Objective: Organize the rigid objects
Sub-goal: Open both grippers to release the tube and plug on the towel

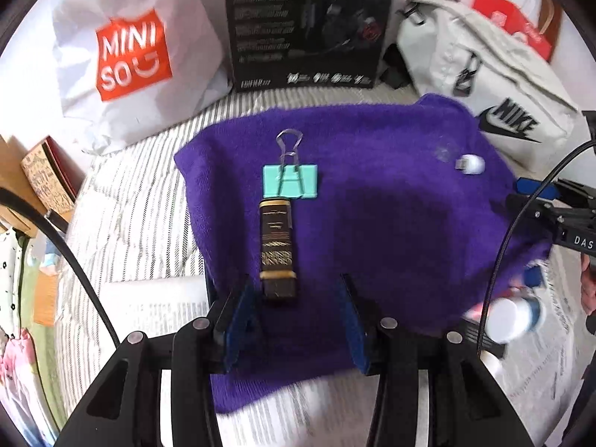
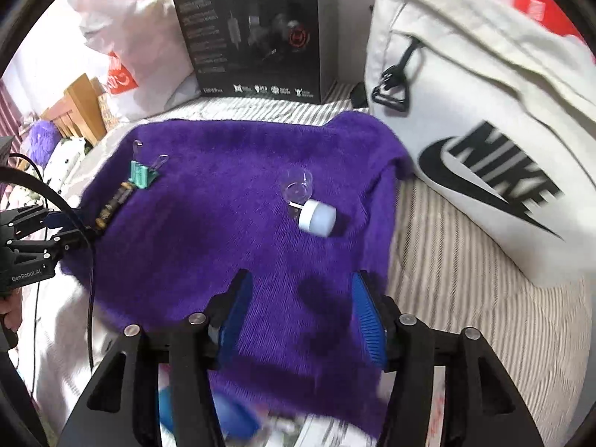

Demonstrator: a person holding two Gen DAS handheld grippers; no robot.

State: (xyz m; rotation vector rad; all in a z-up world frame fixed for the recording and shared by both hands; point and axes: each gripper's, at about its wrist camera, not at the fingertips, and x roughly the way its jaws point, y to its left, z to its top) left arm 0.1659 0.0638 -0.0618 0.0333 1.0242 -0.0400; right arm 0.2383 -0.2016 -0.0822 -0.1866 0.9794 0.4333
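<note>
A purple cloth (image 1: 372, 223) is spread on striped bedding. On it lie a teal binder clip (image 1: 290, 182) and, touching its near edge, a slim dark case with gold patterning (image 1: 277, 249). My left gripper (image 1: 296, 287) is open; the case's near end sits between the fingers, close to the left pad, and is not pressed. Farther right lies a small white bottle (image 1: 471, 164) on its side, with a clear cap (image 2: 298, 186) beside the bottle (image 2: 316, 218). My right gripper (image 2: 301, 279) stands open over bare cloth (image 2: 223, 223), short of the bottle, with nothing between its fingers.
Behind the cloth stand a white Miniso bag (image 1: 123, 59), a black printed box (image 1: 309, 26) and a white Nike bag (image 2: 484, 130). A white and blue container (image 1: 514, 316) lies off the cloth's near right corner. A black cable (image 1: 495, 260) hangs there.
</note>
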